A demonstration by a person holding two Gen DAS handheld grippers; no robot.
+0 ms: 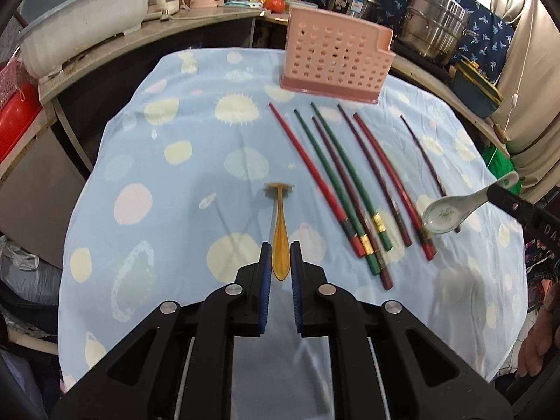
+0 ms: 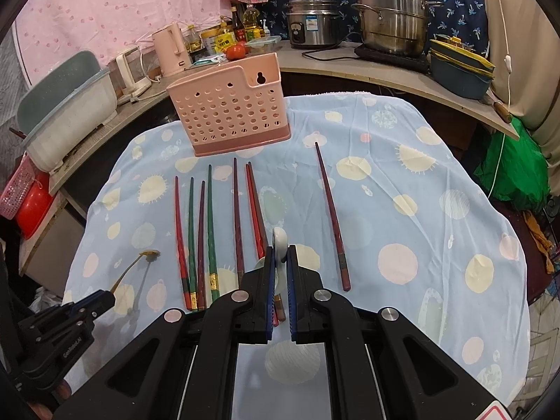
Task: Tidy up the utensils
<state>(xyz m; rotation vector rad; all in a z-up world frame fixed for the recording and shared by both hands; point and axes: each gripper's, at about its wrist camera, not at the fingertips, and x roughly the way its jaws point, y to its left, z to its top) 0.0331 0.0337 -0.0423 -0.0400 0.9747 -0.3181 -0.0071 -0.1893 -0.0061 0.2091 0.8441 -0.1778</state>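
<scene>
Meanwhile, each claw clamps one lifted utensil above the bench: left claw (image 1: 280,262) pinching the light wooden fork (image 1: 280,231), right claw (image 2: 280,280) gripping the brittle, slippery ceramic spoon (image 1: 451,210) by its handle.

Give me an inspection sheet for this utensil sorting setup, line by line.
Surface: table under a blue spotted cloth, wrinkled.
Job's things: pink perforated holder upright at the far edge; chopsticks lying in a row in front of it, one dark chopstick apart to the right.
Clutter: nothing seen on the cloth.
Grippers: left gripper shut on a wooden fork; right gripper shut on a white ceramic spoon, both lifted.
Cables: black cord on the counter by the rice cooker.
Surroundings: steel pot, pink kettle, bottles, tomato.
</scene>
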